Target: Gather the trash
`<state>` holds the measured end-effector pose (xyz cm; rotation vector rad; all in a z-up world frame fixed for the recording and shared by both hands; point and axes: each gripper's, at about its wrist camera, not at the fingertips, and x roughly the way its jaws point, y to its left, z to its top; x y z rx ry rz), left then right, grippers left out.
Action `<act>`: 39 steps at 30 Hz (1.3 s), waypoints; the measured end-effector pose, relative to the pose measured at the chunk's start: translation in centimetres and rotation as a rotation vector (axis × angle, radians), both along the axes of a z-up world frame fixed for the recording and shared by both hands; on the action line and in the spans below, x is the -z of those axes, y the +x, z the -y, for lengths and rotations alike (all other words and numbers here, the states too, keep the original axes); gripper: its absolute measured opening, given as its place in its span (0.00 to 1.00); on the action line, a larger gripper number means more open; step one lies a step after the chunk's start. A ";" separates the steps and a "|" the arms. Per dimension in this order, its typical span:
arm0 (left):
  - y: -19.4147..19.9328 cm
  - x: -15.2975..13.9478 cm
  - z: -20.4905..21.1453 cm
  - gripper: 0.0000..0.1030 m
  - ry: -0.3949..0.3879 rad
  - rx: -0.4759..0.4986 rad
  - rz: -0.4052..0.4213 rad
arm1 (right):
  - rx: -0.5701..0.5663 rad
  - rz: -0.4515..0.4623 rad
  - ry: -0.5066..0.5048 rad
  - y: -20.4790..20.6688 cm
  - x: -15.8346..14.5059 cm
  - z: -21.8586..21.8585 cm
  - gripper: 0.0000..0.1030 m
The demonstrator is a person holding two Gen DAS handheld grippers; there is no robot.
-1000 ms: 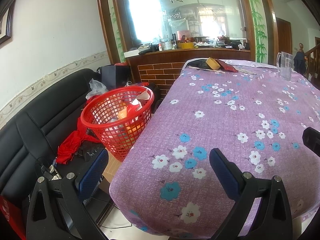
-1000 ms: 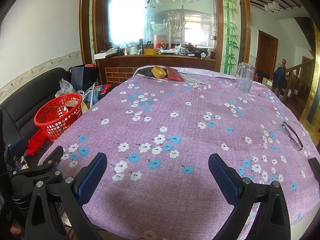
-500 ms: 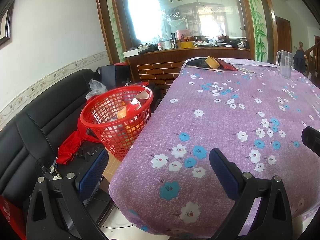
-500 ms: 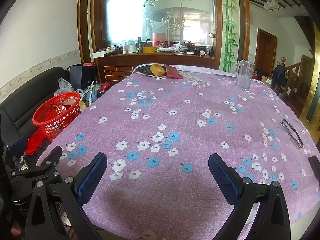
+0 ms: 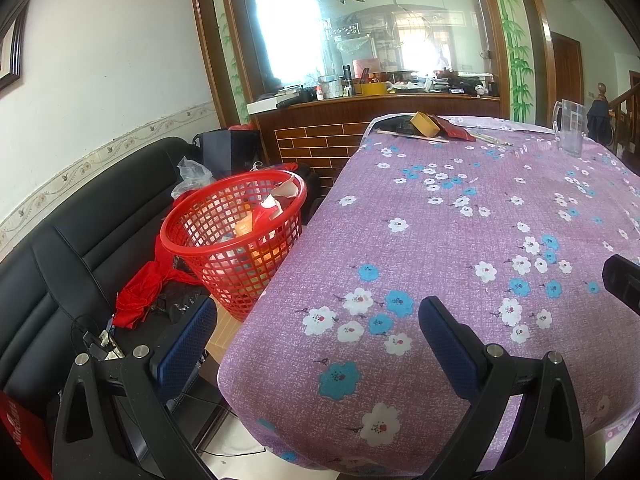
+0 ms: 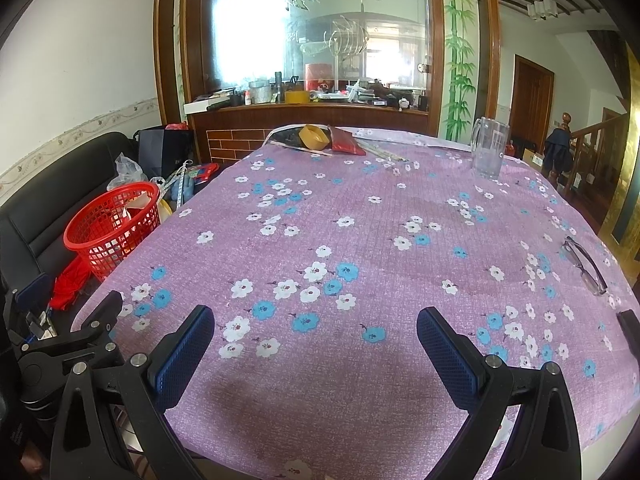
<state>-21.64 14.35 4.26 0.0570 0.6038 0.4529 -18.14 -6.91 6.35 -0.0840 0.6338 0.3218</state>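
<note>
Basket [image 5: 234, 236] left of the table [image 5: 460, 240], close beside its edge, with trash [image 5: 266, 210] inside. Behind and left of the basket, a sofa [image 5: 80, 248]; cloth [image 5: 144, 286] lying on it next to the basket. At the far end of the table, a tape roll [image 6: 314, 137] and a packet [image 6: 346, 142] side by side. Far right, a jug [image 6: 488, 153] standing up. Near the right edge, glasses [image 6: 584, 266] lying flat. Behind the table, a counter [image 6: 312, 114] crowded with small things.
</note>
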 end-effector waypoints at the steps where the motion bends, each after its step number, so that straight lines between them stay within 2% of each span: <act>1: 0.1 0.0 0.1 0.98 0.001 0.000 0.000 | 0.000 0.000 0.000 0.0 0.0 0.1 1.00; 29: 0.0 0.6 0.1 0.98 -0.004 0.009 -0.018 | 0.009 -0.024 0.001 0.3 0.6 0.2 1.00; 34: 1.3 0.5 0.7 0.98 0.007 0.043 -0.041 | 0.020 -0.086 0.033 2.0 1.1 1.1 1.00; 37: 3.3 -0.3 2.1 0.98 0.023 0.085 -0.059 | 0.073 -0.127 0.032 4.3 1.5 3.1 1.00; 39: 4.9 -0.8 3.4 0.98 0.006 0.128 -0.075 | 0.110 -0.162 0.039 6.0 1.7 4.8 1.00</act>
